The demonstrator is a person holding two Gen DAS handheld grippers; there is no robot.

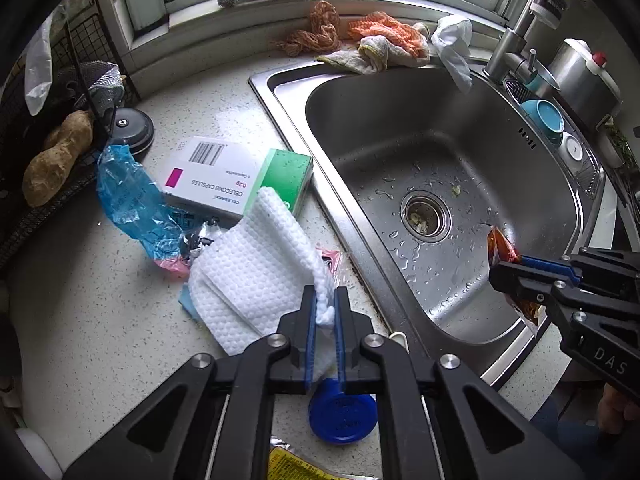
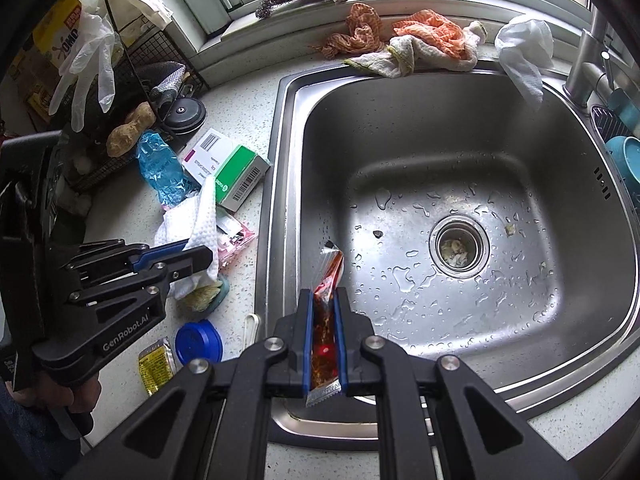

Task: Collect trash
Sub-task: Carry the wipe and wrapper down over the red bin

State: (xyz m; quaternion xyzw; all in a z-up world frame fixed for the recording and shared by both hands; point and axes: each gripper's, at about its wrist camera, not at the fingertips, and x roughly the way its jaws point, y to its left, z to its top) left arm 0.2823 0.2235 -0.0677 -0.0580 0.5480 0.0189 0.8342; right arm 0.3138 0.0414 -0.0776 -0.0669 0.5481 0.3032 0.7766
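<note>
Left gripper (image 1: pixel 325 300): lower centre of the left wrist view; jaws pressed together on the white dimpled paper towel (image 1: pixel 256 264), pinching its right edge.
Paper towel: lies crumpled on the speckled white countertop (image 1: pixel 100 320), left of the sink, over a pink plastic wrapper (image 1: pixel 172 266) and other scraps; what lies under it I cannot make out.
Right gripper (image 2: pixel 323 300): lower centre of the right wrist view; jaws clamped on a red-orange sauce sachet (image 2: pixel 326 280) with a silver sealed end.
Sachet: upright between the blue pads, held above the near left corner of the stainless steel sink (image 2: pixel 460 128).
Sink basin: wet, droplets across the floor, food bits in the round drain strainer (image 2: pixel 456 250).
Other trash on counter: crumpled blue plastic bag (image 1: pixel 128 200), white-and-green medicine box (image 1: pixel 236 176), round blue lid (image 1: pixel 342 412), yellow printed sachet (image 2: pixel 156 364).
Sink's far rim: orange and white cloths (image 1: pixel 384 44).
</note>
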